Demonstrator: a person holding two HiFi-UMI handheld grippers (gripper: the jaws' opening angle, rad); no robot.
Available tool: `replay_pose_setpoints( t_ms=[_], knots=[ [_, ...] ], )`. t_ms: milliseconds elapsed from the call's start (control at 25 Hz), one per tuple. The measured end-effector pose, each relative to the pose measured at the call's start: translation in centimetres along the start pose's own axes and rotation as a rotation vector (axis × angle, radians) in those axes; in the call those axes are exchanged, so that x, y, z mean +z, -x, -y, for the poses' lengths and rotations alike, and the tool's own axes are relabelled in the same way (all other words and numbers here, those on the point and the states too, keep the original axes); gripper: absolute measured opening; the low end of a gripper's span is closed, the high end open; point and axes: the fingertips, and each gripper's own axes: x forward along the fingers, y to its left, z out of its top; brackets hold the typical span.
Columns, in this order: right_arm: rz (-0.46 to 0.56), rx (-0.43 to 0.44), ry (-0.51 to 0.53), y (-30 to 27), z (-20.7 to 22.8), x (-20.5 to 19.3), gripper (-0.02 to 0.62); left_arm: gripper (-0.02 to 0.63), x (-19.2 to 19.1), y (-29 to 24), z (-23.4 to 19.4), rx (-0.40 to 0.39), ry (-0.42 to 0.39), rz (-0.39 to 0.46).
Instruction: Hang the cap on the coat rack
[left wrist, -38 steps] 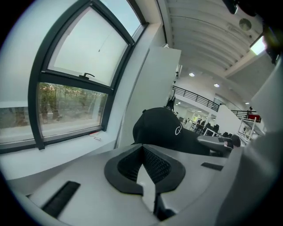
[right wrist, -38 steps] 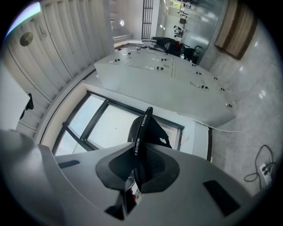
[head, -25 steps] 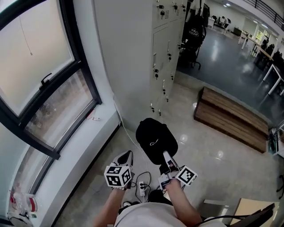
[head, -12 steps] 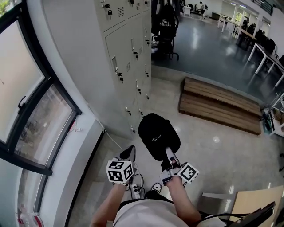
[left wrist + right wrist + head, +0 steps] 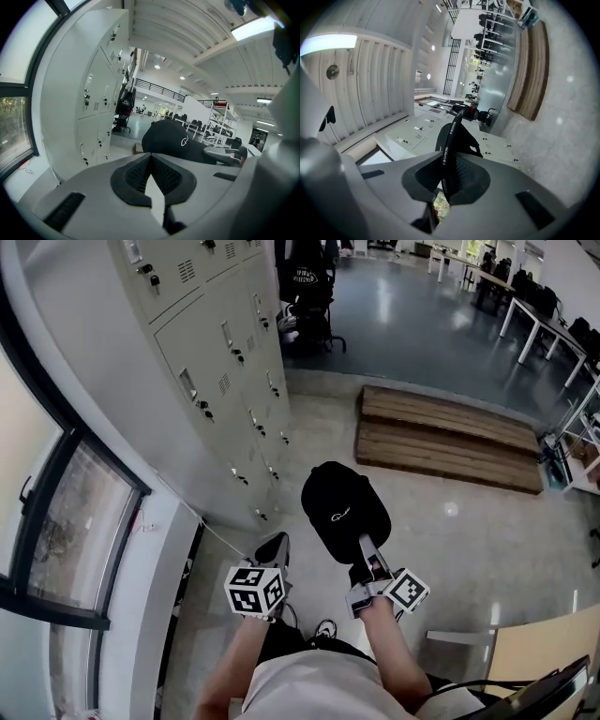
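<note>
Cap point(image 5: 342, 507) is pinched at its band by the right gripper point(image 5: 367, 557) jaws (left gripper point(image 5: 273, 549) jaws closed, empty); grip firmly, crown level, when approaching the coat rack.

Right gripper point(image 5: 365, 547) holds the black cap point(image 5: 344, 511) by its near edge. The cap sits out in front over the pale polished floor point(image 5: 469, 521), white logo facing up. Left gripper point(image 5: 273, 547) is level beside it on the left, apart from the cap; its jaws appear closed, though this angle is poor. Grey lockers point(image 5: 202, 352) line the left, with a window point(image 5: 56, 521) at far left. A low wooden platform point(image 5: 441, 437) lies beyond the cap.
</note>
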Motion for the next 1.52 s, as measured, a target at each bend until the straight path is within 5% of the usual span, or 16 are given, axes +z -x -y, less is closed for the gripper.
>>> replay_pose_setpoints(
  t_ms=[800, 1520],
  knots=[
    [0.050, -0.027, 0.026, -3.2, 2.2, 5.2, 0.020, 0.003, 2.3, -8.7, 0.3, -0.058, 0.019, -0.036],
    [0.086, -0.070, 0.070, -18.8, 4.6, 12.2, 0.020, 0.003, 12.7, -25.0, -6.2, -0.166, -0.007, -0.040]
  ],
)
